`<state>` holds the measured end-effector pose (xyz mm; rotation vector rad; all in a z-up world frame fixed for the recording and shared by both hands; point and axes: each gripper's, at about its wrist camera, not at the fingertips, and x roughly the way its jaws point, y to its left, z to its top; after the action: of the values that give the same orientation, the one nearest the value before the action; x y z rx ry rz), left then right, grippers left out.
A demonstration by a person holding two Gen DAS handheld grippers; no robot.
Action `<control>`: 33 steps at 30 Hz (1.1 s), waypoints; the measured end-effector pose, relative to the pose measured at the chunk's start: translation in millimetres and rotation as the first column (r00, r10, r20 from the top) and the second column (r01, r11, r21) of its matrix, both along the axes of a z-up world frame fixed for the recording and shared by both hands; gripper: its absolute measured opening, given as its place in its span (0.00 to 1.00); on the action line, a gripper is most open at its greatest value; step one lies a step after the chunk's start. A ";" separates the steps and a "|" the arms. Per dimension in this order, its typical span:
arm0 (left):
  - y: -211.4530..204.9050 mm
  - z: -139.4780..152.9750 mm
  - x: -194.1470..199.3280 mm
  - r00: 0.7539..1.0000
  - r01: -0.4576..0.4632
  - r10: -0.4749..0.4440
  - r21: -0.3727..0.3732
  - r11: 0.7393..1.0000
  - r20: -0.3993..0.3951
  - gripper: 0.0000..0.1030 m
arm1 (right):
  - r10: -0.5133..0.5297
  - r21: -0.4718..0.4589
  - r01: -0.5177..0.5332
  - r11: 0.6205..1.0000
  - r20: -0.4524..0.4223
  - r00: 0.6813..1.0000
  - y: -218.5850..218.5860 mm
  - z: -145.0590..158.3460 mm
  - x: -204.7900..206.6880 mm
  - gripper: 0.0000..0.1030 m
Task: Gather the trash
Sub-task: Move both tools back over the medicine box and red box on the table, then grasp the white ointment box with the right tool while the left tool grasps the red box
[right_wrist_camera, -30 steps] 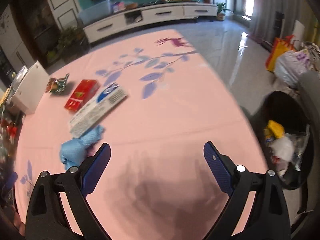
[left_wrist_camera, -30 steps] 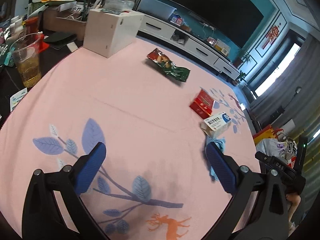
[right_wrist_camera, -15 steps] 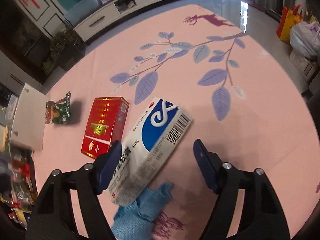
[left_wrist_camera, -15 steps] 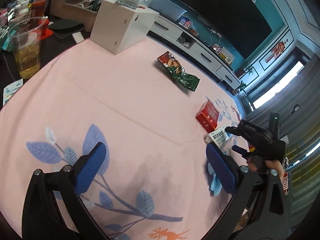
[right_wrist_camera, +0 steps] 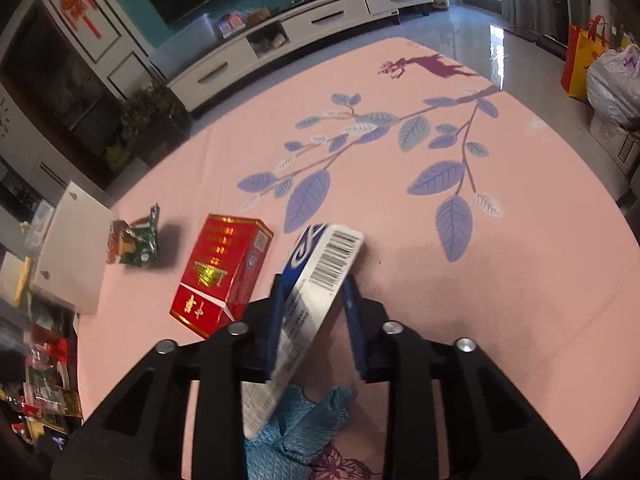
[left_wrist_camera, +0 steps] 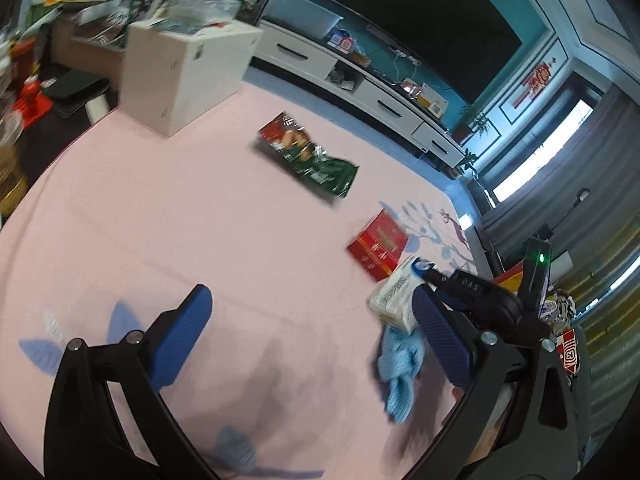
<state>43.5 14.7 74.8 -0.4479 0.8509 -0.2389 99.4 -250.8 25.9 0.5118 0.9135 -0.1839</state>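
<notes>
My right gripper (right_wrist_camera: 314, 284) is closing on a white and blue carton (right_wrist_camera: 332, 256) with a barcode. The carton stands tipped on its long edge between the blue pads, and both pads touch its sides. In the left wrist view the same carton (left_wrist_camera: 394, 300) shows with the right gripper (left_wrist_camera: 428, 280) on it. A red carton (right_wrist_camera: 224, 268) lies just to its left, and a crumpled blue cloth (right_wrist_camera: 296, 428) lies under the gripper. Farther off is a green and red snack bag (left_wrist_camera: 312, 158). My left gripper (left_wrist_camera: 310, 300) hangs open over the pink tablecloth (left_wrist_camera: 200, 208), holding nothing.
A white box (left_wrist_camera: 184, 76) stands at the cloth's far left corner, with cluttered desk items behind it. A low white TV cabinet (right_wrist_camera: 320, 20) runs along the teal wall. Bags (right_wrist_camera: 608, 80) stand on the floor to the right of the table.
My right gripper came down over the white and blue carton and its jaws closed in on it, tipping it onto its edge. The left gripper moved toward the trash, still open.
</notes>
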 end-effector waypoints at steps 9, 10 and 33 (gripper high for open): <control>-66.5 -12.9 89.0 0.990 0.128 -0.126 0.030 0.991 -0.058 0.97 | -0.001 0.069 0.002 0.998 -0.024 1.000 -23.8 -2.2 3.5 0.01; -73.4 -18.9 97.2 0.988 0.139 -0.136 0.031 0.990 -0.073 0.97 | 0.017 0.104 -0.014 0.994 -0.028 0.999 -26.5 -4.1 4.3 0.01; -124.3 -64.1 115.8 0.972 0.226 -0.214 0.127 0.966 -0.101 0.57 | 0.091 0.333 -0.075 0.940 -0.035 0.995 -31.3 -13.2 4.3 0.45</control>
<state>159.3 -109.6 10.8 -0.2355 0.9969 -0.3653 103.7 -282.1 12.7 0.7815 1.0192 0.0366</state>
